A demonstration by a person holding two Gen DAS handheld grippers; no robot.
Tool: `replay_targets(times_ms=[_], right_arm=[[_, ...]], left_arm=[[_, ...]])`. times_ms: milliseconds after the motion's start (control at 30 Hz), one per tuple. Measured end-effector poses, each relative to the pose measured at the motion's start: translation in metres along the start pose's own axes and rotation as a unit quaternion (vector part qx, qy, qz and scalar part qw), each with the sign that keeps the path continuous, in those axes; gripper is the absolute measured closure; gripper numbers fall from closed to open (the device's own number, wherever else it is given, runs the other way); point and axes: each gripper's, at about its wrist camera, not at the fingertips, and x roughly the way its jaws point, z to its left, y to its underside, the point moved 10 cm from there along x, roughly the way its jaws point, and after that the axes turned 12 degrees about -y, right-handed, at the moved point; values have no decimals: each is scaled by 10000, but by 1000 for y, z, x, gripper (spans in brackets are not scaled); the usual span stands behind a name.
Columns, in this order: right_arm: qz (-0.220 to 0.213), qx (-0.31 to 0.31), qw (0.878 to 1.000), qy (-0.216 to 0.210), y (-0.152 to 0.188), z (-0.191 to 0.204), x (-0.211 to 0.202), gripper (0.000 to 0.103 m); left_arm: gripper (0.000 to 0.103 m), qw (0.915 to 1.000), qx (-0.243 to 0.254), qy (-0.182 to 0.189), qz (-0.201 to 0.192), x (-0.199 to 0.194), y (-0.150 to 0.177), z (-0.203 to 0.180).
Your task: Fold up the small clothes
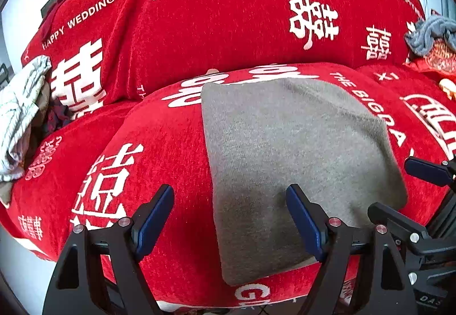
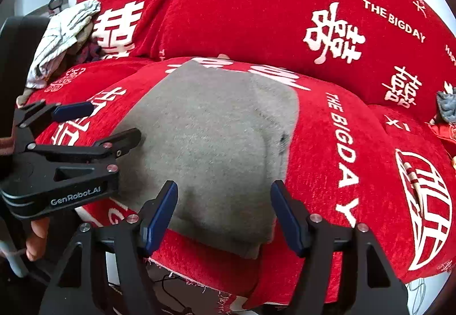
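Note:
A grey knit garment (image 1: pixel 290 161) lies flat, folded into a rough rectangle, on the red sofa seat cushion (image 1: pixel 159 149); it also shows in the right wrist view (image 2: pixel 208 138). My left gripper (image 1: pixel 230 201) is open and empty, hovering over the garment's near left edge. My right gripper (image 2: pixel 223 198) is open and empty, just above the garment's near edge. The left gripper shows in the right wrist view (image 2: pixel 97 121) at the garment's left side, jaws apart. The right gripper's fingers (image 1: pixel 427 172) show at the right edge of the left wrist view.
A pile of striped and dark clothes (image 1: pixel 22 112) lies on the left end of the sofa, also in the right wrist view (image 2: pixel 62 38). A blue-grey garment (image 1: pixel 430 33) sits at the right end. The sofa backrest (image 1: pixel 228 24) rises behind the seat.

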Motion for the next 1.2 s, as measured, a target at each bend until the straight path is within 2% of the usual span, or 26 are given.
replay_targets(times_ms=[167,233,267,467,633,733,933,1200], right_arm=[[31,119,9998,128,-4,-7,-1,32],[49,127,9998,158,-4,-7,0,32],[56,122,9997,188,-4,-7,0,32],[83,83,9996,249,-5,-6,0,32],[61,148,9995,285,-5,-10,-3,32],[59,176,9994,288,-5,-11,-3,32],[61,169,9993,329,-5,-10,-4,32],[98,124,9992,371,-7,-10,-6,32]], left_arm=[[21,9998,-149,-52,89,1,-1,5],[1,9998,-146,-73,138,3,1,5],[0,9998,-155,-68,97,2,1,6],[0,9999,-26,-115,-13,-3,1,0],[0,9982,70,-568,-186,-9,-1,2],[0,9986,18,-504,-185,-11,1,1],[0,9988,-36,-477,75,-4,7,3],[0,9986,-291,-435,11,-8,4,13]])
